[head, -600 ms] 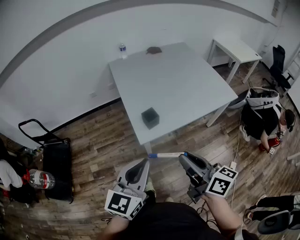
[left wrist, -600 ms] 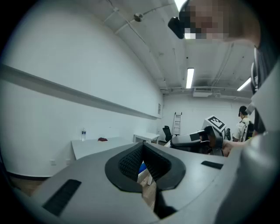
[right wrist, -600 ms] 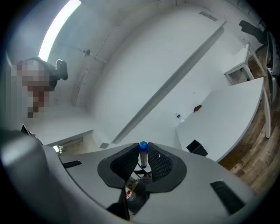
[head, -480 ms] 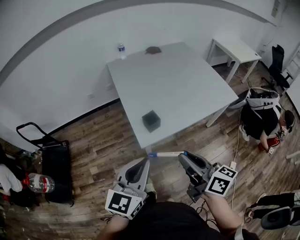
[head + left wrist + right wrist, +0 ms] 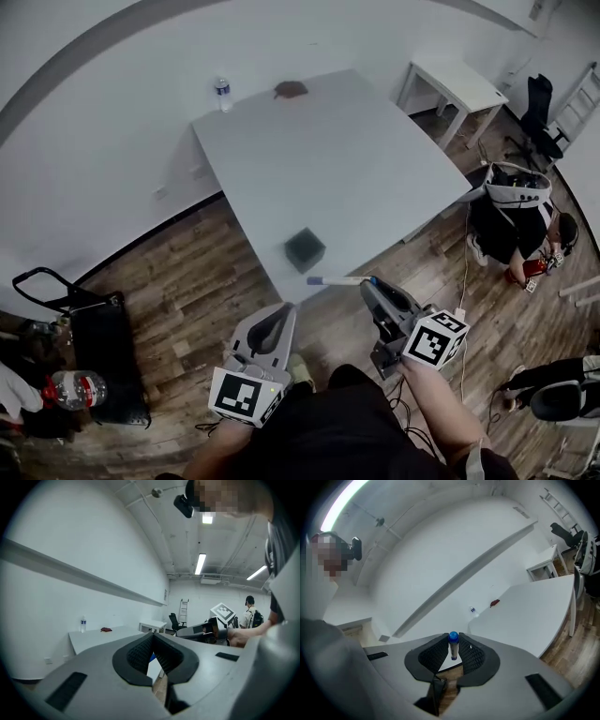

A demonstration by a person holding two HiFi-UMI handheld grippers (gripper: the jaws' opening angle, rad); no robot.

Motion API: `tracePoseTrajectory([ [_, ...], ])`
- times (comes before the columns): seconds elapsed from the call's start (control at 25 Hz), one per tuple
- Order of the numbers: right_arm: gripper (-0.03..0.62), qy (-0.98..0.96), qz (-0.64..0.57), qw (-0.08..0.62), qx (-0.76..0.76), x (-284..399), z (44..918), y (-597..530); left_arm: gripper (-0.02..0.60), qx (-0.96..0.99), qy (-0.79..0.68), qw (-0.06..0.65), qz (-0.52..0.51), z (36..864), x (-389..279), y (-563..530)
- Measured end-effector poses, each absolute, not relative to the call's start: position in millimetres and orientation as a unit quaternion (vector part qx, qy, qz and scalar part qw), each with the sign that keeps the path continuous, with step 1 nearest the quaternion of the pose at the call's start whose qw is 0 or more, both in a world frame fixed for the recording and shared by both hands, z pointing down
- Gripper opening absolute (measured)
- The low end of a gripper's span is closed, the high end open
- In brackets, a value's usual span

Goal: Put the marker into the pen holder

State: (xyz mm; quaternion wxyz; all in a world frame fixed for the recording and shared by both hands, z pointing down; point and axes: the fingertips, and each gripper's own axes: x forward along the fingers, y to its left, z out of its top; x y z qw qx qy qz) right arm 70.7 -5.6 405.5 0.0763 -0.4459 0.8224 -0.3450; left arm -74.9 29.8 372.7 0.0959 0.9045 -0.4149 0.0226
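Note:
The pen holder [image 5: 305, 250], a small dark cube-shaped cup, stands near the front edge of the white table [image 5: 356, 169]. My right gripper [image 5: 368, 284] is shut on a white marker [image 5: 339, 280], which points left with its blue cap just off the table's edge, below and right of the holder. In the right gripper view the marker [image 5: 453, 645] stands between the pads [image 5: 472, 654], blue cap on top. My left gripper [image 5: 288, 313] hovers over the floor to the left, jaws together and holding nothing. From the left gripper [image 5: 152, 638], the right gripper [image 5: 205, 630] shows ahead.
A water bottle [image 5: 222, 93] and a small reddish-brown thing [image 5: 290, 90] sit at the table's far edge. A smaller white table [image 5: 451, 82] and an office chair [image 5: 537, 105] stand at the back right. A person crouches at right [image 5: 514, 223]. A black cart [image 5: 105, 323] is at left.
The view has moved toward the table. The marker's capped end is now closer to the pen holder. Both grippers keep their pose and their hold.

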Motion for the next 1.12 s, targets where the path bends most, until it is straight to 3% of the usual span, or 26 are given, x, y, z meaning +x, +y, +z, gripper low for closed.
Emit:
tracePoseTrajectory([
  [0.24, 0.072, 0.809, -0.344, 0.042, -0.476, 72.1, 433.8, -34.5, 0.006, 0.909, -0.401, 0.111, 0.032, 390.9, -71.7, 14.4],
  [0.56, 0.071, 0.811, -0.305, -0.055, -0.496, 64.2, 509.1, -90.5, 0.006, 0.900, -0.418, 0.114, 0.057, 402.2, -72.5, -10.6],
  [1.12, 0.072, 0.823, -0.313, -0.185, -0.437, 15.8, 614.6, -126.7, 0.006, 0.871, -0.458, 0.150, 0.094, 427.3, -82.7, -65.6],
])
